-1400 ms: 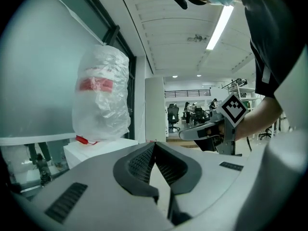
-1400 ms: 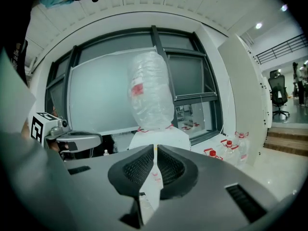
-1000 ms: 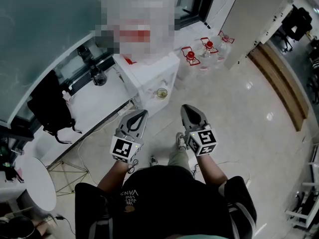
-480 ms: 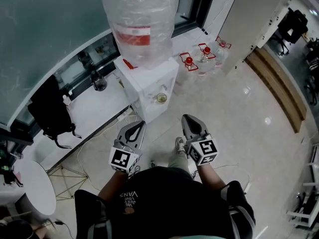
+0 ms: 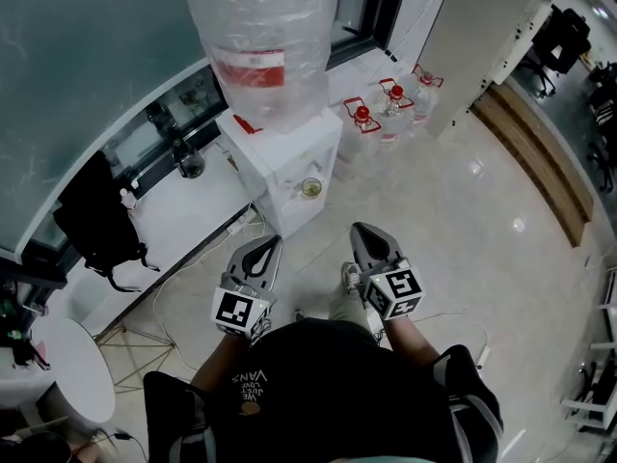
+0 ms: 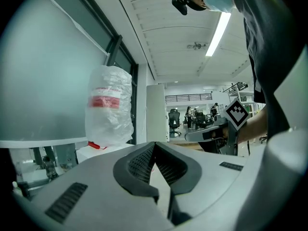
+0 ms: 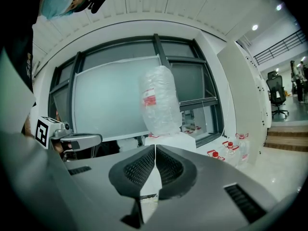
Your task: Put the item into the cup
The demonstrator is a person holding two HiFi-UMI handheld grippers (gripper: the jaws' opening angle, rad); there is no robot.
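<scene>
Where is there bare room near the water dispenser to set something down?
The white ledge is bare between the black bag and the water dispenser. The tiled floor right of the dispenser is open. Crowded: the red-capped water jugs behind it.

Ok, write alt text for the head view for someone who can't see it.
From above, a person holds the left gripper and right gripper, both shut and empty, pointed at a white water dispenser. A large clear bottle tops it, a small cup sits in its front recess, and red-capped spare bottles stand on the floor beyond.
</scene>
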